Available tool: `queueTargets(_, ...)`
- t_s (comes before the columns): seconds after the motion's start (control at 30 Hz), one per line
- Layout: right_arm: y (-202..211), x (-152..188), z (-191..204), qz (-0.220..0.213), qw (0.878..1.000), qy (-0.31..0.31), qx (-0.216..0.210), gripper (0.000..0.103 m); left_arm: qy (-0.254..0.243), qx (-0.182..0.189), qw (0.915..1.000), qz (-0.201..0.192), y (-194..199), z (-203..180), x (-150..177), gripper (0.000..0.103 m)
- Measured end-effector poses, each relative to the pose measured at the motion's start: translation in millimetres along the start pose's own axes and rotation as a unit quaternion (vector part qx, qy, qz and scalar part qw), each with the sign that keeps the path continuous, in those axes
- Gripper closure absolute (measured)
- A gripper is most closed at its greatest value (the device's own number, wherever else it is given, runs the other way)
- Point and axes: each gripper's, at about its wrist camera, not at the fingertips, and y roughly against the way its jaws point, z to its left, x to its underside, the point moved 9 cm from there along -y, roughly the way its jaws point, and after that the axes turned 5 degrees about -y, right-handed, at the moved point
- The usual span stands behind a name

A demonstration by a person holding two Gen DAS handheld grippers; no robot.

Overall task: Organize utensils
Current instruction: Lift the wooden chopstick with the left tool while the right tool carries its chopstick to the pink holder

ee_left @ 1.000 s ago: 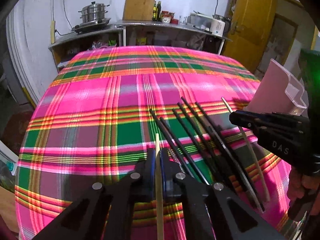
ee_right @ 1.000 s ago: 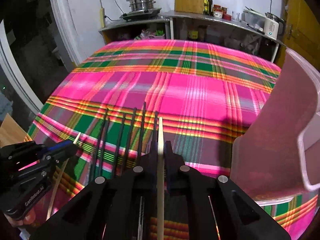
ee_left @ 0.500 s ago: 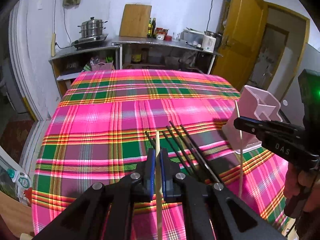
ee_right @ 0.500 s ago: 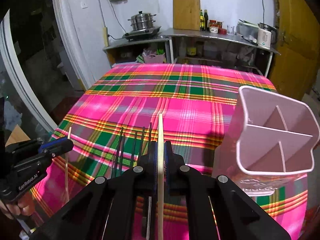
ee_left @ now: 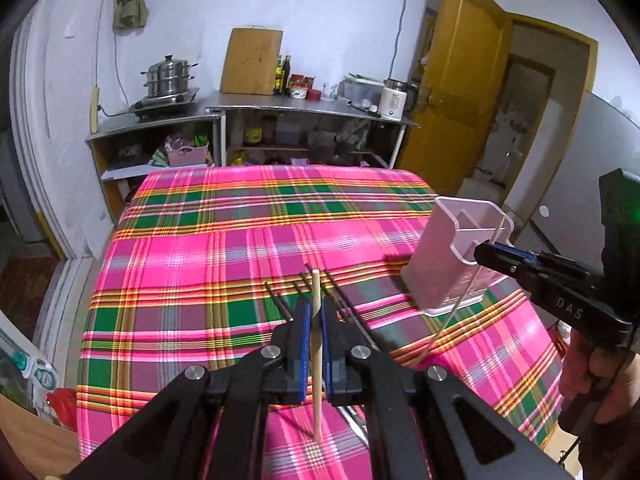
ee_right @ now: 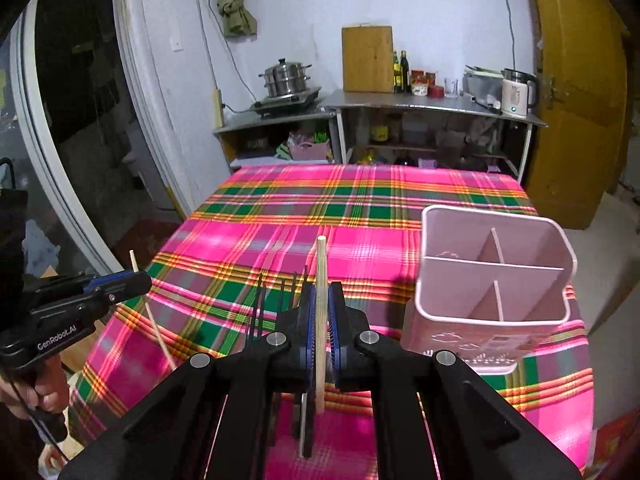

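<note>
Left gripper (ee_left: 315,322) clamps one pale wooden chopstick (ee_left: 316,344), lifted above the plaid tablecloth (ee_left: 192,264). Right gripper (ee_right: 320,320) pinches a second wooden chopstick (ee_right: 320,312), also raised. Black chopsticks (ee_right: 276,300) lie on the cloth between them; pink divided holder (ee_right: 496,280) stands upright on the right.

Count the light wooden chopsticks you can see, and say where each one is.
2. One chopstick is held in the left tongs; the other is held in the right tongs. Both are off the table.
</note>
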Motion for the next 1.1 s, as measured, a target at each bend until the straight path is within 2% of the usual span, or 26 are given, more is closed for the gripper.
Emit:
queueTargets(0.3, 36.0, -16.2, -13.4, -0.031, 0.999, -0.01, 0.003, 0.096, -0.016, 0.04, 0.9989, -0.019, 18.6, -38.8, -33.1, 0.098)
queueTargets(0.5, 62.1, -32.4, -34.9, -0.054, 0.998, -0.026, 0.017, 0.096, -0.032, 0.079, 0.9959, -0.032, 15.3, -82.2, -67.0, 0.098)
queueTargets(0.73, 94.9, -70.8, -67.3, -0.098, 0.993, -0.05, 0.038, 0.096, -0.038, 0.118, 0.9909, -0.052, 3.7, -129.2, -115.2, 0.098)
queueTargets(0.97, 106.7, -106.2, -95.2, -0.132, 0.988, -0.072, 0.046, 0.096, -0.02, 0.13, 0.9887, -0.073, -9.0, -141.6, -157.5, 0.098)
queueTargets(1.1, 96.4, -117.0, -107.6, -0.136, 0.986, -0.084, 0.047, 0.096, -0.015, 0.13, 0.9881, -0.081, -22.1, -147.3, -173.5, 0.098)
